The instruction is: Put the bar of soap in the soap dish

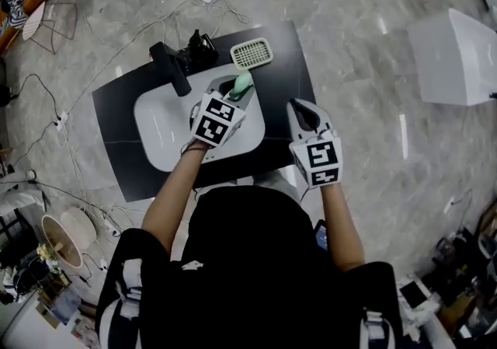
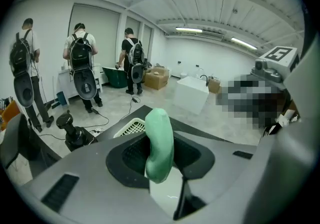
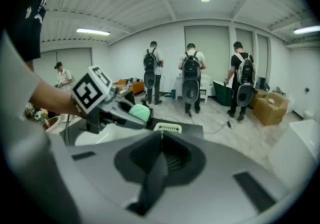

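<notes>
Bar of soap (image 2: 159, 144), green, clamped between the left gripper (image 1: 234, 96) jaws near the soap dish (image 1: 251, 53); right gripper (image 3: 161, 137) closed, empty.

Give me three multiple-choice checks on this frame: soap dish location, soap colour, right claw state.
1. Where is the soap dish?
A) on the black table, beyond the white basin
B) inside the white basin
C) on the floor

2. What colour is the bar of soap?
A) white
B) green
C) orange

3. How is the right claw?
A) shut on the soap
B) wide open
C) shut, empty

Key:
1 A, the head view shows it on the dark top past the basin's far rim.
2 B, it shows green in the grip of the left claw.
3 C, its jaws meet with nothing between them.
</notes>
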Demonstrator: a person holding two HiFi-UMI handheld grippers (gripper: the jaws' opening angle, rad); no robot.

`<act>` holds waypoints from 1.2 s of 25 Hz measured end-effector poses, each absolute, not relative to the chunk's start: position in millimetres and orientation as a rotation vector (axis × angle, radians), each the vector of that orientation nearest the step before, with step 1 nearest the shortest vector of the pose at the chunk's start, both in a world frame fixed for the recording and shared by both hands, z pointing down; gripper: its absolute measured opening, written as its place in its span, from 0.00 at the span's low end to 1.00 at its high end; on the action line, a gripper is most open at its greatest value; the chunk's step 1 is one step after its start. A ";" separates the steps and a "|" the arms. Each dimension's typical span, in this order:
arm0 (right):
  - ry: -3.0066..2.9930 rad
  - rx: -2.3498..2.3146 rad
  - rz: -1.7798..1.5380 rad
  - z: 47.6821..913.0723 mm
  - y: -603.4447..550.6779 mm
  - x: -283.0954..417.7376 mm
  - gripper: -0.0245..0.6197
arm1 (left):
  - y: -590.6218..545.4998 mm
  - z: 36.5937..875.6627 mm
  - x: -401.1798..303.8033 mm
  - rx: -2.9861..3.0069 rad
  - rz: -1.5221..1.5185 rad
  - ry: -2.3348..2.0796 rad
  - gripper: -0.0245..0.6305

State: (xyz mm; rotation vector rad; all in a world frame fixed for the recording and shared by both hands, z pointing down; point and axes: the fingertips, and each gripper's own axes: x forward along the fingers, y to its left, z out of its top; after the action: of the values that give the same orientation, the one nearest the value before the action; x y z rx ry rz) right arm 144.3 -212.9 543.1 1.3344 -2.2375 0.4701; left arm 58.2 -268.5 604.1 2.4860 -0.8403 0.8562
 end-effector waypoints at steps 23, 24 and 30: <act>-2.225 1.160 0.545 601.0 -228.6 146.6 0.09 | -360.8 690.8 87.8 2.449 1.391 -0.717 0.24; -2.224 1.155 0.549 602.2 -227.9 146.4 0.09 | -361.9 693.8 89.3 2.455 1.421 -0.700 0.24; -2.215 1.122 0.564 612.7 -223.6 144.5 0.09 | -370.6 715.3 89.4 2.471 1.626 -0.644 0.24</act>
State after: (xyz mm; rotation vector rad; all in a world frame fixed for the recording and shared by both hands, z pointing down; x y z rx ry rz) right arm 144.5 -223.6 612.7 1.1225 -2.2154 0.5642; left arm 89.4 -370.6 715.3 2.4706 -0.6444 1.6260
